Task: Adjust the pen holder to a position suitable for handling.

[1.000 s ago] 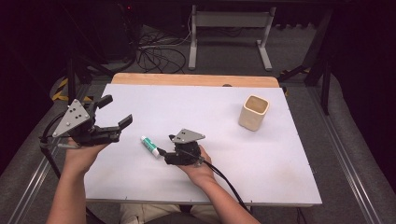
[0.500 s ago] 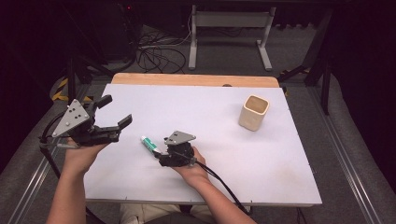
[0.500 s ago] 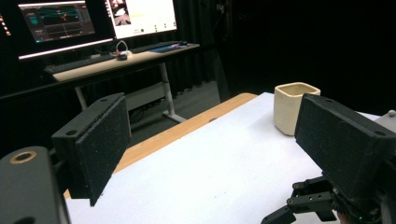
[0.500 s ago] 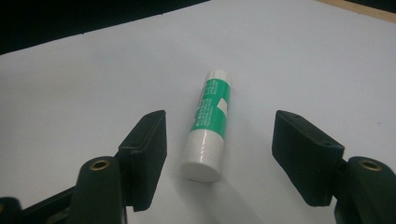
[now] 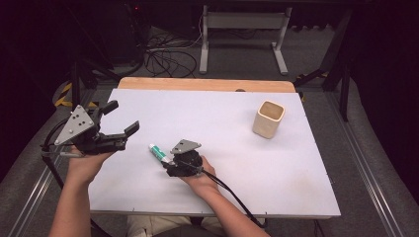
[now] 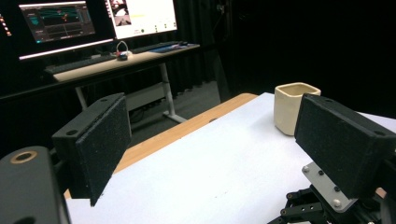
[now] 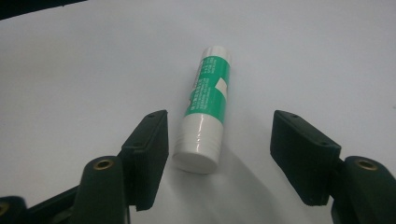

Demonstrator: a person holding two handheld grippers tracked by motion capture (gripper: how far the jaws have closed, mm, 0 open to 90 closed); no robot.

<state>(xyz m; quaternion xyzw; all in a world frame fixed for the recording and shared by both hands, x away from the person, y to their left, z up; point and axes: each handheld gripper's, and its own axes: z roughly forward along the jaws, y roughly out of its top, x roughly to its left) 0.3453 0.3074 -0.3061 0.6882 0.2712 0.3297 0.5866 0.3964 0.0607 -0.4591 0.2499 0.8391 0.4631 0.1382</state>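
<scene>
A white tube with a green label lies flat on the white table, left of centre. My right gripper sits low over the table. It is open, with the tube's white cap end between its jaws. Its left pad is close beside the cap, while the right pad stands well off. The jaws have just been closing a little and do not press on the tube. My left gripper is held above the table's left edge, open wide and holding nothing.
A cream square cup stands upright at the table's far right. A wooden strip runs along the far edge. Desks with lit monitors stand beyond the table. Cables trail from both grippers.
My right gripper has slid left and slightly down, so the tube's near end now lies between its jaws. The left gripper and the cup have stayed put.
</scene>
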